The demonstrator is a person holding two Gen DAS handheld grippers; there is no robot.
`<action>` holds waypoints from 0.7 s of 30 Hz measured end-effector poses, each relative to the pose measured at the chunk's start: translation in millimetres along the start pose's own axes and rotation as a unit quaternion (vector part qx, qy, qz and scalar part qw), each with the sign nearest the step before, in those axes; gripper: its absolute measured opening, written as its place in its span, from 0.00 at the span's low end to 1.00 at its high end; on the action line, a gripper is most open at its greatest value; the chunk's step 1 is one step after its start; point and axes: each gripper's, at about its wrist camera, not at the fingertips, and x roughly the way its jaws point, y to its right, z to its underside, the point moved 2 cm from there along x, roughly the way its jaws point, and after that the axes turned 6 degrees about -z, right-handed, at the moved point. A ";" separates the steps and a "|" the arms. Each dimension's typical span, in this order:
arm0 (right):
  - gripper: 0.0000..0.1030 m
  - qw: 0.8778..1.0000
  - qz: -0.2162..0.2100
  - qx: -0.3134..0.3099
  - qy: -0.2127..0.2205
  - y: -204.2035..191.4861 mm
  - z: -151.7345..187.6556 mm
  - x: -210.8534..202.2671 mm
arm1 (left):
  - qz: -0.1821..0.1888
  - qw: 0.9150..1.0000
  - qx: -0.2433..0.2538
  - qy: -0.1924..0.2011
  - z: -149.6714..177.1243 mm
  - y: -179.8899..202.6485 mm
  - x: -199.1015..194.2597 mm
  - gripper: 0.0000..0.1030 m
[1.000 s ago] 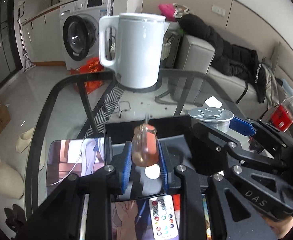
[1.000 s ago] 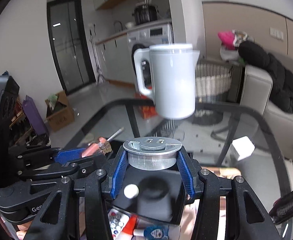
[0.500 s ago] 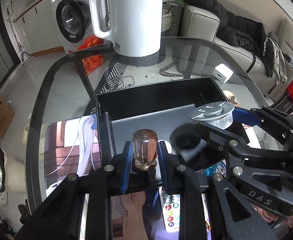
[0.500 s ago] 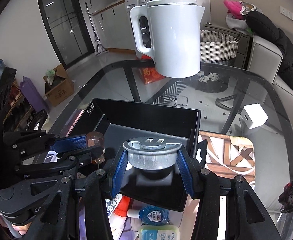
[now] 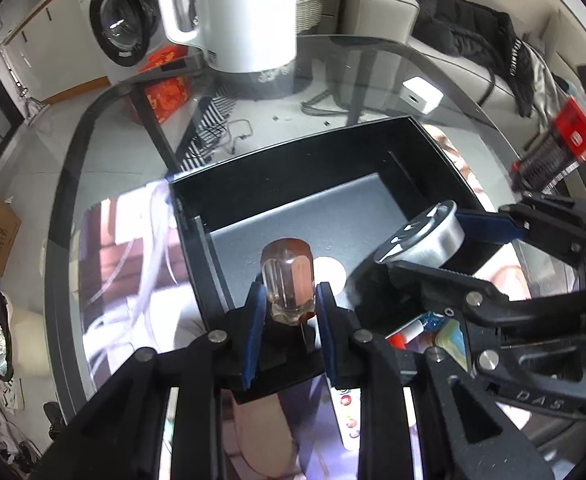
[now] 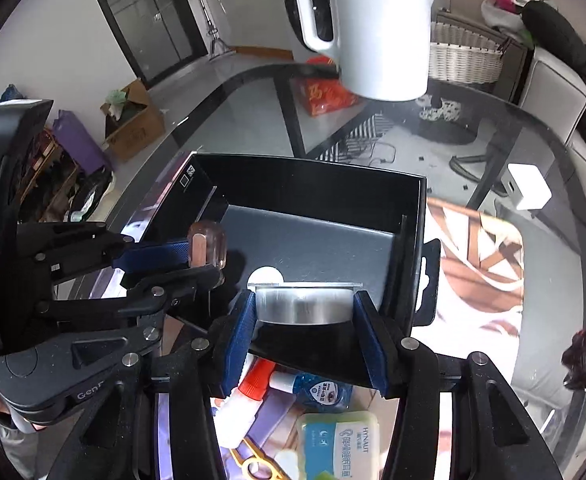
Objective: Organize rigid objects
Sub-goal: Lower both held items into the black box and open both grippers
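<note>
Amber screwdriver (image 5: 289, 280) in left gripper (image 5: 288, 312), metal tin (image 6: 304, 306) in right gripper (image 6: 304, 334), above black box (image 6: 317, 188).

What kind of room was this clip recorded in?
Most likely a lived-in apartment, an open living and kitchen area. A front-loading washing machine sits under a counter, a grey sofa piled with dark clothes stands behind the glass table, and an electric kettle rests on that table.
</note>
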 end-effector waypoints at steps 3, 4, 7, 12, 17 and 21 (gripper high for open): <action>0.48 1.000 -0.002 0.004 -0.006 -0.3 10.6 -4.1 | 0.001 1.000 0.012 0.000 5.2 8.4 -2.6 0.23; 0.48 1.000 -0.003 0.007 -0.007 0.3 13.4 -5.4 | 0.004 1.000 0.012 0.000 6.1 9.4 -3.2 0.23; 0.48 1.000 -0.007 0.010 -0.008 -0.5 20.1 -7.2 | 0.008 1.000 0.009 0.001 7.8 9.4 -4.5 0.23; 0.48 1.000 -0.006 0.014 -0.005 -1.0 22.3 -10.8 | 0.006 1.000 0.011 0.005 8.2 10.9 -5.9 0.24; 0.49 1.000 -0.007 0.019 -0.002 1.2 21.6 -14.0 | 0.005 1.000 0.011 0.009 7.3 12.5 -6.9 0.29; 0.49 1.000 0.001 0.017 0.016 0.5 20.3 -22.8 | 0.005 1.000 0.004 0.024 6.5 10.0 -13.9 0.37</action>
